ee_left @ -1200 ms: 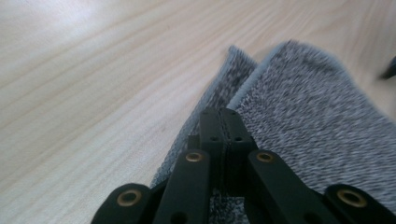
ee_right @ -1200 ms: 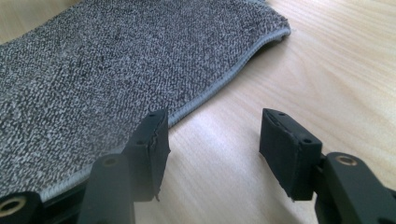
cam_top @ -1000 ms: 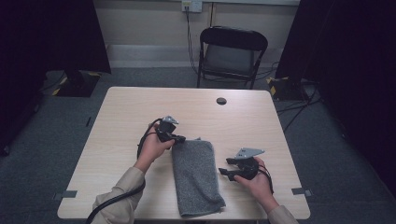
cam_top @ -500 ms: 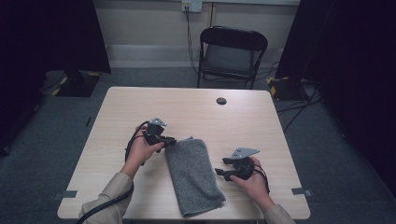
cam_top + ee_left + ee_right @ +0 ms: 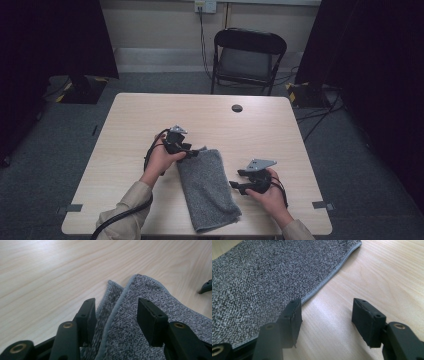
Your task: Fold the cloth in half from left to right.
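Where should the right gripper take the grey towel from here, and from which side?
Probably the hemmed long edge of the grey towel nearest the right gripper. That edge lies flat on the table just ahead of its open jaws, so slide one jaw under from the bare-table side. The left gripper, open, straddles the far corner.

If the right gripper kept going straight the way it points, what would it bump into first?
Probably the grey towel: the right gripper stands open over bare table, its left jaw already at the towel's hem.
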The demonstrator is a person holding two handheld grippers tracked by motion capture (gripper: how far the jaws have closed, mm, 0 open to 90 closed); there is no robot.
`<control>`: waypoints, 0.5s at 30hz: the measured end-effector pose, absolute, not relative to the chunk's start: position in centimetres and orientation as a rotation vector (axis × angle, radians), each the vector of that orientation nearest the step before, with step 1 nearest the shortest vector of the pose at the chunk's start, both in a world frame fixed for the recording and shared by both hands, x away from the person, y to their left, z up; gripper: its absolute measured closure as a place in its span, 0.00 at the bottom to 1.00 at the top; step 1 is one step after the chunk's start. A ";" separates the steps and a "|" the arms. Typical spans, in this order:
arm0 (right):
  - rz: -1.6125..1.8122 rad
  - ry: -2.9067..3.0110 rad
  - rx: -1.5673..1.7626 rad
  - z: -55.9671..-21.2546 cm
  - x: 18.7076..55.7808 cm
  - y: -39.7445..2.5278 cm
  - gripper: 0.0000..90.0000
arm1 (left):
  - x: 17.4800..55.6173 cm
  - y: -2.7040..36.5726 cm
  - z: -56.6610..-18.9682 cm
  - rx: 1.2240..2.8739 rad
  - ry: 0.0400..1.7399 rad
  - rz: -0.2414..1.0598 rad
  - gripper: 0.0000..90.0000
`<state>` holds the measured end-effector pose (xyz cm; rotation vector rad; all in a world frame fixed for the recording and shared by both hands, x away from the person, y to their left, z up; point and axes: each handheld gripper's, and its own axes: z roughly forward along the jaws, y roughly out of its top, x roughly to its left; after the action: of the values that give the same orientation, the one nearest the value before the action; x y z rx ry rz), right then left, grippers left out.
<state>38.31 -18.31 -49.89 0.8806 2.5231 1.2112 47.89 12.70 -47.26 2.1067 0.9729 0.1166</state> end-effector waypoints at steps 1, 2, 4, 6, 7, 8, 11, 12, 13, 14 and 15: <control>1.213 2.523 0.882 -49.9 38.3 -18.3 0.46 | 48.0 12.4 -47.4 2.120 0.967 0.114 0.58; 1.214 2.524 0.884 -49.9 38.3 -18.3 0.46 | 48.1 12.1 -47.5 2.127 0.967 0.113 0.58; 1.218 2.523 0.891 -49.9 38.4 -18.4 0.46 | 48.3 11.6 -47.8 2.152 0.970 0.117 0.61; 1.218 2.523 0.894 -49.9 38.4 -18.4 0.45 | 48.4 11.1 -48.1 2.177 0.967 0.108 0.69; 1.218 2.523 0.896 -49.9 38.4 -18.4 0.45 | 48.5 11.0 -48.2 2.199 0.957 0.112 0.71; 1.215 2.523 0.894 -49.9 38.4 -18.4 0.44 | 48.5 10.9 -48.2 2.219 0.952 0.103 0.80; 1.199 2.520 0.880 -49.9 38.3 -18.3 0.42 | 48.5 10.7 -48.0 2.231 0.965 0.099 0.94; 1.192 2.520 0.877 -49.9 38.3 -18.2 0.41 | 48.5 10.7 -47.8 2.230 0.961 0.088 0.97; 1.184 2.522 0.867 -49.9 38.2 -18.1 0.40 | 48.5 10.7 -47.5 2.224 0.957 0.089 0.99; 1.178 2.522 0.857 -49.9 38.1 -18.1 0.40 | 48.4 10.8 -47.1 2.218 0.959 0.094 0.99; 1.172 2.523 0.851 -49.9 38.1 -18.0 0.39 | 48.4 10.9 -46.6 2.208 0.952 0.090 0.99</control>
<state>38.10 -18.03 -49.92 0.8514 2.5229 1.1717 48.37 10.89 -46.64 2.2082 0.9518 0.0897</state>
